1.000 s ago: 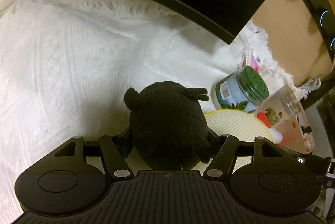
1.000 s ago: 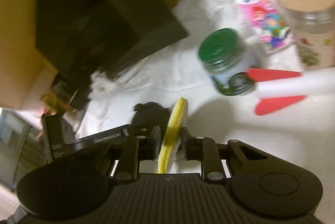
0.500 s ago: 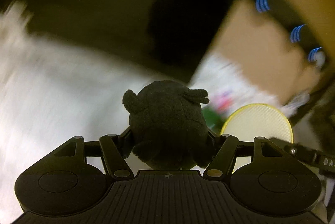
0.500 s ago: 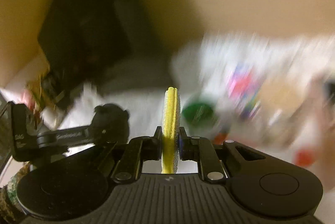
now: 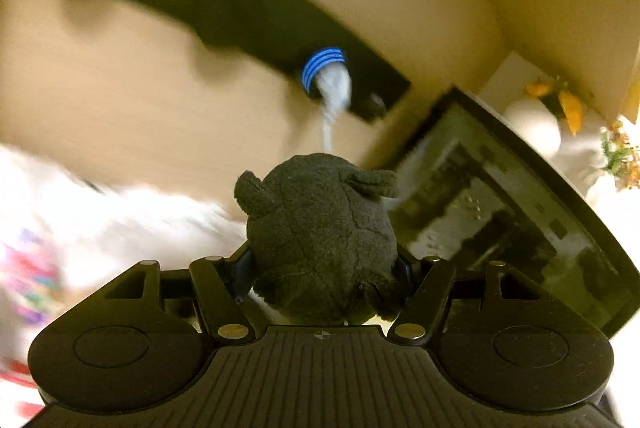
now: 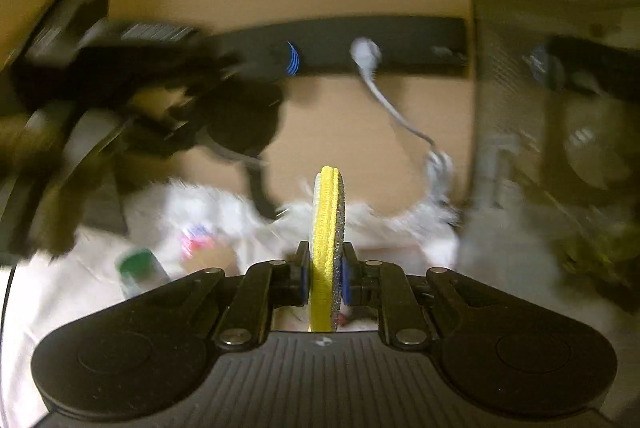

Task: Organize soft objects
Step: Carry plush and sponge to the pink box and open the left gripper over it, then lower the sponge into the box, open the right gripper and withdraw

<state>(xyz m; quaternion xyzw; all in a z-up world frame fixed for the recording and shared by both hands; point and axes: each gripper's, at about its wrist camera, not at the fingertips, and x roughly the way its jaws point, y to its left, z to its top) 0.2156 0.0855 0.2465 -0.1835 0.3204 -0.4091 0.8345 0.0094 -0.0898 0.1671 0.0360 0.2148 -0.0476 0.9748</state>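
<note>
My left gripper (image 5: 322, 268) has its jaws spread wide around a black plush toy (image 5: 320, 228), pressing its sides and holding it clear of the white cloth (image 5: 132, 212). My right gripper (image 6: 325, 278) is clamped nearly closed on a yellow round sponge (image 6: 326, 228), which stands on edge. A green-lidded jar (image 6: 138, 266) below is badly blurred, its contents unreadable. Both grippers point slightly downward.

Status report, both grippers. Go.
Left gripper clamped on black plush toy. Right gripper shut on yellow scrub pad, held edge-on. Both clear of the white cloth; nothing in the way.
</note>
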